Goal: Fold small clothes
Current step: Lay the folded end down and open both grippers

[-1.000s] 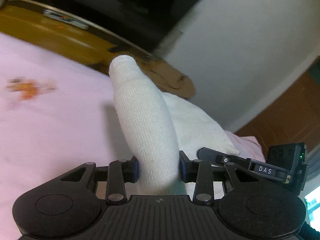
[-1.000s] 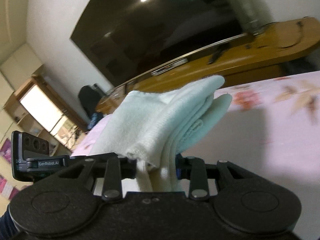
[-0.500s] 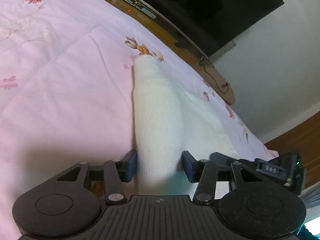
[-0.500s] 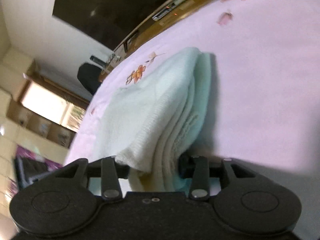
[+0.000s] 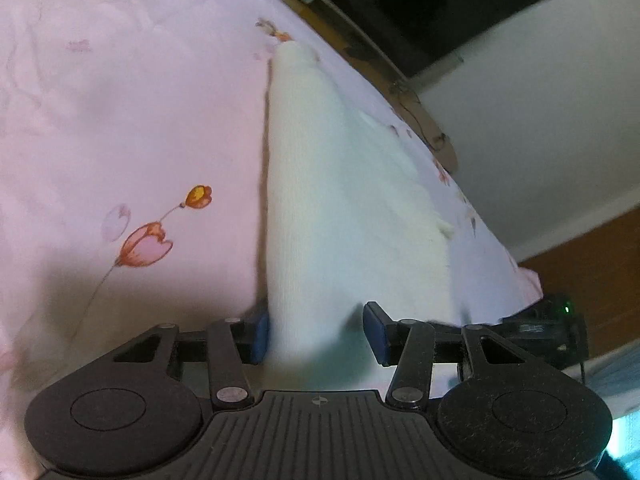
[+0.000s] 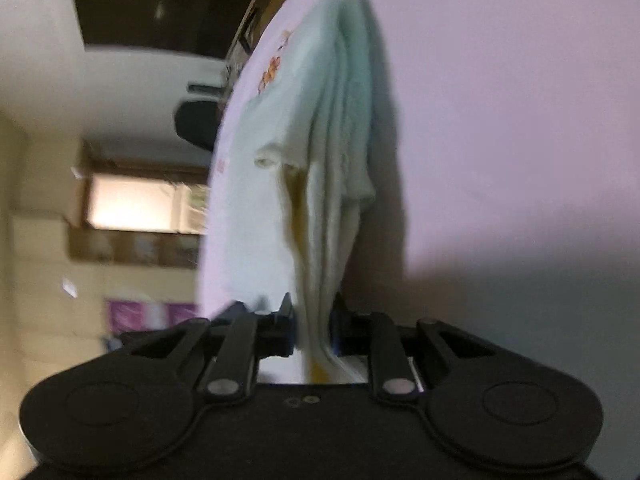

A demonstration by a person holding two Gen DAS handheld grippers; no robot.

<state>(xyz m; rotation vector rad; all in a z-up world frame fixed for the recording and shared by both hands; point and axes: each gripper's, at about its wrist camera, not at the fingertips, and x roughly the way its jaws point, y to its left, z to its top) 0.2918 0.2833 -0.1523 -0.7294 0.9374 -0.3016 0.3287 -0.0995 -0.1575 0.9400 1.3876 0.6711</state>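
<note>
A small white knitted garment lies on the pink floral bedspread. In the left wrist view its folded edge runs forward from between my left gripper's blue pads, which stand apart: the left pad touches the cloth, the right pad is clear of it. In the right wrist view the same garment shows as several stacked layers, and my right gripper is shut on them, with the cloth resting on the bedspread.
A wooden TV bench with a dark television runs along the bed's far edge. A white wall is behind. In the right wrist view a lit window and shelves stand at left.
Both grippers have come down from the air, laying the garment on the bedspread. My left gripper's pads have opened off the cloth. My right gripper still pinches it.
</note>
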